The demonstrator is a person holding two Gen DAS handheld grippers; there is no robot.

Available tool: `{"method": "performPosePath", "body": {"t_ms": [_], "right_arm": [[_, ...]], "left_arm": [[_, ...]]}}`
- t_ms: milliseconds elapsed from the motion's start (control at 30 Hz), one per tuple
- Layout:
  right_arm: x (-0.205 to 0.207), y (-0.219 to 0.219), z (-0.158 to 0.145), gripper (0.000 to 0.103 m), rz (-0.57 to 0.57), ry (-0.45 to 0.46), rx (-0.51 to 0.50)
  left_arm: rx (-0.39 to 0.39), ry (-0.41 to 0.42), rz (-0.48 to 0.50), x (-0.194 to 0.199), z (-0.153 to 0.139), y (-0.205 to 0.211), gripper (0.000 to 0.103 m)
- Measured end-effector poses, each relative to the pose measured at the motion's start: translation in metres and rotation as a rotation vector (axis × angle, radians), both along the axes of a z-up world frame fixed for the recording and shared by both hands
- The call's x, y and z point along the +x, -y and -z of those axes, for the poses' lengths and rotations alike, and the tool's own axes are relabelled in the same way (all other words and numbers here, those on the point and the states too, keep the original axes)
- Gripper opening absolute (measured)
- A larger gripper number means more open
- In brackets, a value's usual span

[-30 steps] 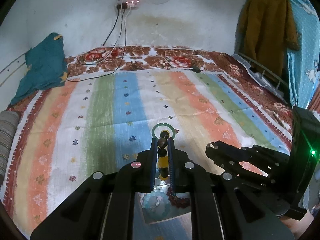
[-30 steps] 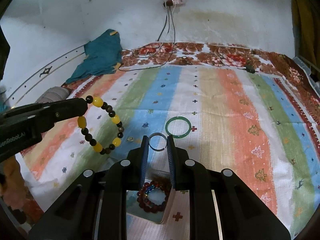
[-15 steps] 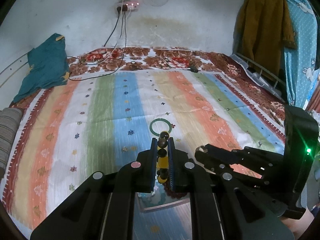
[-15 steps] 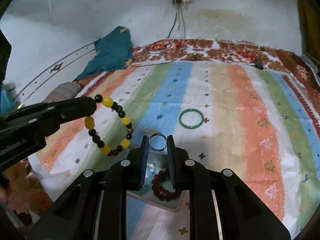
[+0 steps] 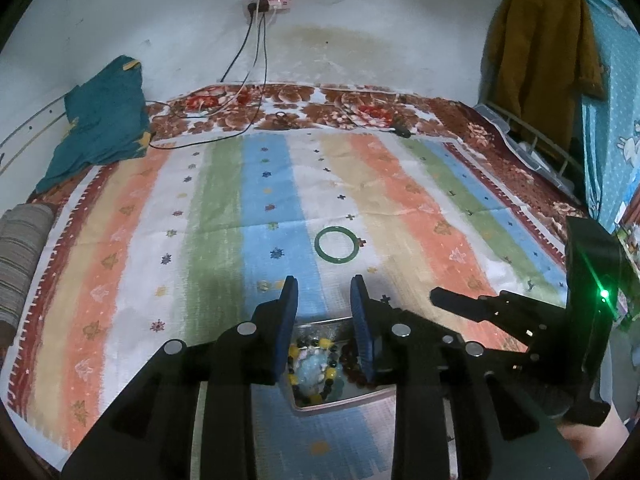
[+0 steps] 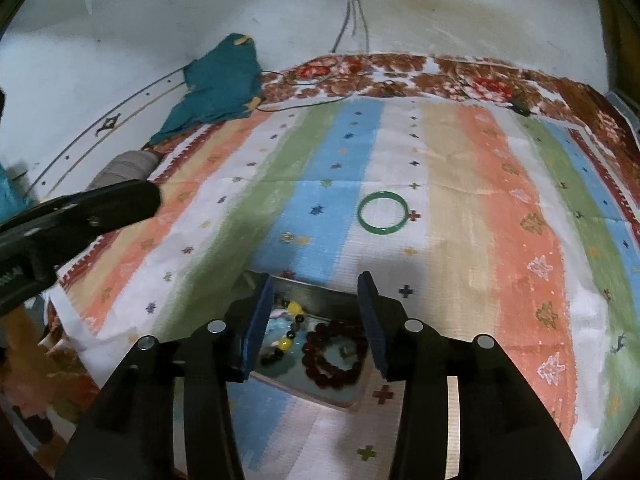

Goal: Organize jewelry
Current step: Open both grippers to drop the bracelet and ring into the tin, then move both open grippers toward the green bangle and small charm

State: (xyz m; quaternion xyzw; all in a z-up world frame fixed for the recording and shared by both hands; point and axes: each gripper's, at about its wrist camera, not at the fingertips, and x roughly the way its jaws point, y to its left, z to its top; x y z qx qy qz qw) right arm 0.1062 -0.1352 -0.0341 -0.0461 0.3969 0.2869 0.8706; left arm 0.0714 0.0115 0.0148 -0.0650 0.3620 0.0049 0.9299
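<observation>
A metal tray lies on the striped bedspread, right under both grippers. In it lie a yellow-and-dark bead bracelet and a dark red bead bracelet. A green bangle lies on the bedspread beyond the tray. My left gripper is open and empty above the tray. My right gripper is open and empty above the tray. A small grey thing lies inside the red bracelet; I cannot tell what it is.
A teal cloth lies at the far left of the bed. Cables hang from a wall socket onto the bed's far end. Clothes hang at the right. A rolled grey cloth lies at the left edge.
Both grippers have opened. The yellow-and-dark bracelet left the left gripper and now lies in the tray. The small silver ring is gone from the right gripper's fingers.
</observation>
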Motion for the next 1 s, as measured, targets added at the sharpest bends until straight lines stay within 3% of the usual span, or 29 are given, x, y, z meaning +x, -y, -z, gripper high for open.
{"method": "performPosePath", "body": {"t_ms": [133, 333, 767, 1000], "right_arm": [[0.006, 0.004, 0.001, 0.05, 0.022, 0.001, -0.006], [0.015, 0.009, 0.003, 0.055, 0.041, -0.005, -0.017], [0.036, 0.015, 0.005, 0.063, 0.09, -0.032, -0.001], [0.045, 0.016, 0.005, 0.068, 0.105, -0.026, -0.002]], "left_arm": [[0.003, -0.012, -0.004, 0.002, 0.001, -0.003, 0.035], [0.005, -0.051, -0.002, 0.007, 0.007, -0.008, 0.036], [0.031, -0.13, -0.026, 0.026, 0.024, -0.019, 0.047], [0.045, -0.14, -0.023, 0.034, 0.027, -0.019, 0.051]]}}
